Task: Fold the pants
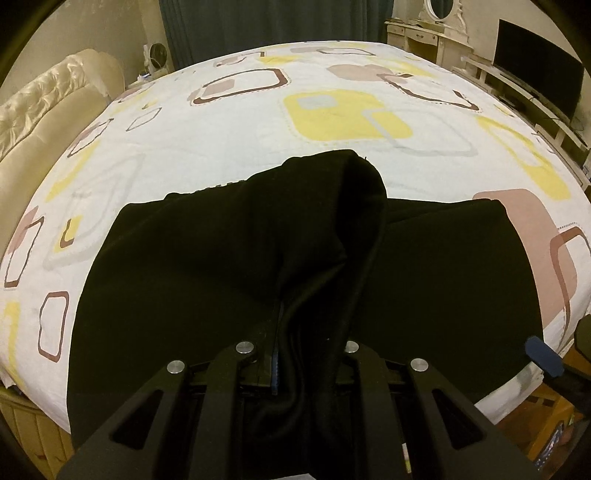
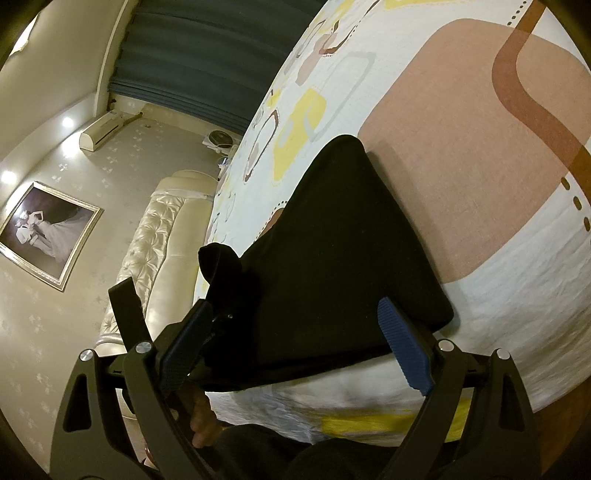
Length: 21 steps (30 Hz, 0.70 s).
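Note:
Black pants [image 1: 221, 266] lie flat across the near part of a patterned bed sheet [image 1: 258, 147]. My left gripper [image 1: 295, 358] is shut on a bunched fold of the pants. That fold rises from the jaws and drapes forward over the flat cloth. A strip of blue pad shows beside the pinched fabric. In the right wrist view the pants [image 2: 332, 240] end in a corner near the bed's edge. My right gripper [image 2: 295, 343] stands wide open there, its blue pads either side of that edge and not pressing on it. The right gripper's blue pad [image 1: 543, 356] also shows at the far right.
A cream tufted headboard [image 1: 48, 110] runs along the left of the bed. A dresser with a mirror [image 1: 428, 33] and a dark screen [image 1: 535, 62] stand at the back right. Dark curtains [image 1: 273, 26] hang behind. A hand [image 2: 201, 417] shows below the right gripper.

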Available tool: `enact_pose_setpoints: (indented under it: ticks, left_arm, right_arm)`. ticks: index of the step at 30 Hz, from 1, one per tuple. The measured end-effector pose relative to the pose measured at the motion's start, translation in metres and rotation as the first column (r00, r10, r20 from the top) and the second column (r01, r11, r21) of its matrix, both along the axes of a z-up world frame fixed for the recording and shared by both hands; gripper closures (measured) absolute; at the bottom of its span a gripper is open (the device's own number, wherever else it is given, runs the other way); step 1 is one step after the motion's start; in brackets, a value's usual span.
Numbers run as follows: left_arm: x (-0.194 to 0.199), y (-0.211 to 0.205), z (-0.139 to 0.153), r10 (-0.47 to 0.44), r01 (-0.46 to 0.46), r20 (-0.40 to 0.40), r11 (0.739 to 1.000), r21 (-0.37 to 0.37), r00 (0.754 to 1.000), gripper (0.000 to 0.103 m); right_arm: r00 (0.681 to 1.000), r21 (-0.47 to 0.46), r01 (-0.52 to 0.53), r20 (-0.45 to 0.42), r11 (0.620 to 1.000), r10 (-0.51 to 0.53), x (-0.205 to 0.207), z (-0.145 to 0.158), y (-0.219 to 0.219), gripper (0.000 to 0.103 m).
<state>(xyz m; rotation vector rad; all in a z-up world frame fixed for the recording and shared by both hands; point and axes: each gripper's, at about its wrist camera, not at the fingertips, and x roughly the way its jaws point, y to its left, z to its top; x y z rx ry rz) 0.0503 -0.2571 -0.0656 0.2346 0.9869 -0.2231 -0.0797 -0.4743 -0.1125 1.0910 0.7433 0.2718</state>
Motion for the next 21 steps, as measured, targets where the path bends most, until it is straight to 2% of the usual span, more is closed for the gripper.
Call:
enact_pose_setpoints:
  ticks: [4, 7, 10, 12, 14, 16, 17, 21]
  left_arm:
    - [0.000, -0.001, 0.001, -0.005, 0.005, -0.002, 1.000, 0.002, 1.000, 0.089]
    - [-0.001, -0.002, 0.005, -0.025, 0.024, -0.010, 1.000, -0.015, 1.000, 0.083]
    - [-0.004, -0.003, 0.012, -0.045, 0.043, -0.030, 0.997, -0.070, 0.999, 0.071]
    - [-0.007, -0.003, 0.018, -0.067, 0.060, -0.051, 0.991, -0.122, 0.996, 0.056]
    - [-0.013, -0.001, 0.027, -0.086, 0.075, -0.055, 0.981, -0.178, 0.995, 0.054]
    - [-0.020, 0.000, 0.038, -0.096, 0.088, -0.032, 0.979, -0.184, 0.995, 0.045]
    - [-0.024, 0.003, 0.043, -0.097, 0.092, -0.015, 0.979, -0.183, 0.995, 0.033]
    - [-0.037, 0.021, 0.066, -0.082, 0.091, 0.061, 0.983, -0.162, 0.995, 0.025]
  right_arm:
    - [1.000, 0.001, -0.001, 0.000, 1.000, 0.001, 0.000, 0.000, -0.001, 0.012]
    - [1.000, 0.003, 0.000, 0.001, 1.000, 0.000, 0.000, 0.000, 0.000, 0.012]
    - [1.000, 0.004, 0.000, 0.003, 1.000, 0.000, 0.000, 0.001, 0.000, 0.012]
    - [1.000, 0.007, 0.000, 0.004, 1.000, 0.000, 0.001, 0.001, 0.001, 0.012]
    - [1.000, 0.010, 0.001, 0.005, 1.000, -0.001, 0.001, 0.001, 0.001, 0.012]
    - [1.000, 0.010, 0.002, 0.005, 1.000, -0.002, 0.001, 0.001, 0.002, 0.012]
    - [1.000, 0.010, 0.002, 0.005, 1.000, -0.002, 0.001, 0.002, 0.002, 0.012]
    - [1.000, 0.008, 0.001, 0.006, 1.000, -0.001, 0.001, 0.001, 0.002, 0.012]
